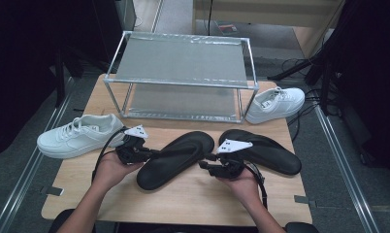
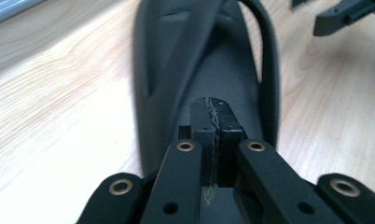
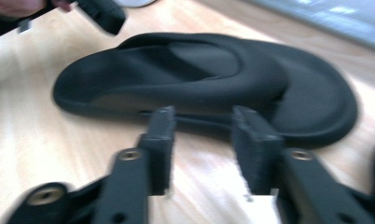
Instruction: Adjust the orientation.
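The left claw [image 1: 149,152] sits at the near-left edge of the left black flip-flop [image 1: 176,158], pointing across the desk [image 1: 193,199] toward the right. In the left gripper view its jaws stand pressed flat together over the sandal's footbed, with nothing visible between the pads; the strap runs off just beside and ahead of them, so the claw is closed on itself rather than on the shoe.

The right claw [image 1: 205,162] points leftward at the same flip-flop from the other side, just short of its near-right edge. Its jaws stand partly apart, about half their spread, and empty; in the right gripper view the sandal [image 3: 204,84] lies just beyond the tips, apart from them.

That left flip-flop lies flat, sole down, with its long axis running diagonally from near-left to far-right. The second black flip-flop [image 1: 263,150] lies to its right, beneath and behind the right hand, slanted the opposite way so the two make a shallow V with their far ends close together.

A metal two-tier shoe rack [image 1: 181,82] stands at the far side of the desk; both its shelves are bare. One white sneaker [image 1: 79,136] lies at the left edge of the desk, toe pointing left; another white sneaker [image 1: 275,103] rests off the rack's right corner.
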{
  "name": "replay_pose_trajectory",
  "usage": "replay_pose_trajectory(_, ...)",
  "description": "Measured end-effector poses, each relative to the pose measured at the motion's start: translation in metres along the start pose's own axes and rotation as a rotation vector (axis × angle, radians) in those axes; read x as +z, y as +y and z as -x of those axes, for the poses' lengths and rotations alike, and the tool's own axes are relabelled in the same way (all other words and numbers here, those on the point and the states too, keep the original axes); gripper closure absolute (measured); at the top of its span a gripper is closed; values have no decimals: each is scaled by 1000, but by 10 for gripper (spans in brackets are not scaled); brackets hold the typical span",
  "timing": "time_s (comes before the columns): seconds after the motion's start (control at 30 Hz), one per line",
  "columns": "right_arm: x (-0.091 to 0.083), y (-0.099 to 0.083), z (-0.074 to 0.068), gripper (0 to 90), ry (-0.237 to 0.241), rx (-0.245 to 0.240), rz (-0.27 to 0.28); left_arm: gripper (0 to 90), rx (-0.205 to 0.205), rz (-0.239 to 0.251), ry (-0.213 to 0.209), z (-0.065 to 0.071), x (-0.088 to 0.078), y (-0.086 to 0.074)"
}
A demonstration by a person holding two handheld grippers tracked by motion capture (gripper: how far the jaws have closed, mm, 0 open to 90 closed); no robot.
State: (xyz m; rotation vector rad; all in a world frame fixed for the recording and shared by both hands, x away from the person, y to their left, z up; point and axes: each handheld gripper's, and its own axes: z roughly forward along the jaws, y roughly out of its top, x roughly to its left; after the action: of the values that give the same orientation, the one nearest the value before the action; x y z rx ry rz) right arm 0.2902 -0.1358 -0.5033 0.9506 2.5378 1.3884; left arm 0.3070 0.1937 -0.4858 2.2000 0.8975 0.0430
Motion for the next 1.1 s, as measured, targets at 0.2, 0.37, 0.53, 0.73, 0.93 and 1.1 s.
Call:
replay_pose_trajectory(0.2, 13, 2, -7, 839, 45, 2, -44, 899, -56, 35, 6, -15, -1, -11)
replay_pose_trajectory(0.37, 20, 5, -11, 895, 52, 10, -27, 899, -71, 27, 38, -19, -2, -16)
replay_pose_trajectory(0.53, 30, 7, -17, 900, 55, -16, -39, 900, -78, 25, 55, -21, -1, -22)
replay_pose_trajectory(0.73, 36, 8, -19, 900, 52, -34, -60, 900, -89, -20, 56, -20, 8, -26)
replay_pose_trajectory(0.93, 37, 10, -18, 900, 57, -36, -67, 900, -103, -5, 53, -20, 7, -28)
replay_pose_trajectory(1.1, 39, 11, -17, 900, 61, -41, -71, 900, -114, 4, 57, -19, 7, -29)
